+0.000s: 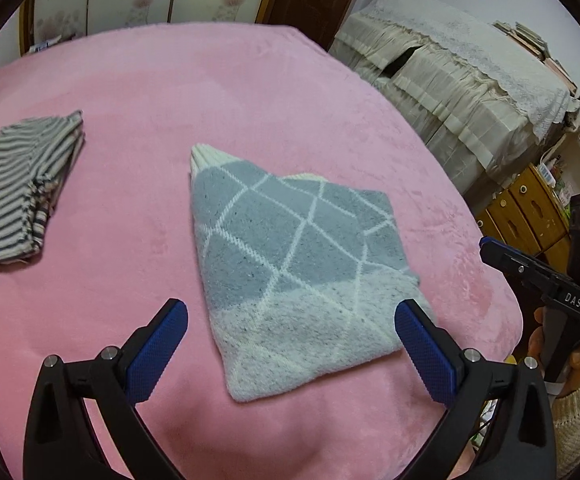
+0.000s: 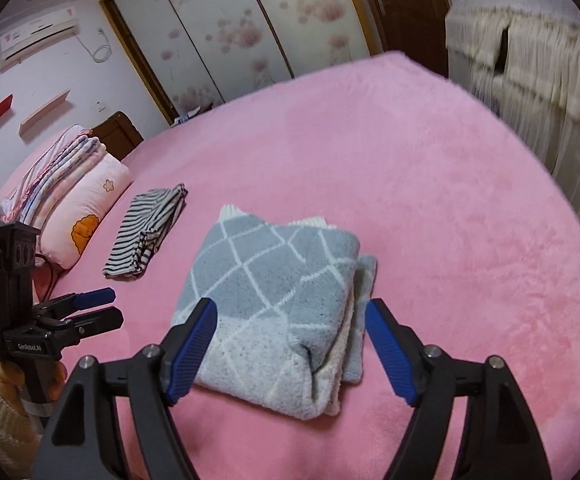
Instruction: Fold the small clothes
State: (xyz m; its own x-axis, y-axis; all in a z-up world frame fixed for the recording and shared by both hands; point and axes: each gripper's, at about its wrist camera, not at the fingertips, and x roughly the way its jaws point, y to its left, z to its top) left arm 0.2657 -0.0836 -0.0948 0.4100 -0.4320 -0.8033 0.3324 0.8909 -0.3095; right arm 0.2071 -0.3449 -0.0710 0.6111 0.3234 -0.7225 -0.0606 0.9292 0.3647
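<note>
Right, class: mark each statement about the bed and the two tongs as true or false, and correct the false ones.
1. The grey diamond-pattern garment lies folded on the pink blanket. True.
2. The left tongs are clamped on that garment. False: they stand open, gripping nothing.
3. A striped garment lies folded apart from the grey one. True.
4. The right tongs hold the striped garment. False: they are open above the grey one.
5. The striped garment is stacked on the pillows. False: it lies on the blanket beside them.

Pink bed (image 1: 250, 92), folded grey sweater (image 1: 290, 256), striped garment (image 1: 22, 184), pillows (image 2: 86, 208)
</note>
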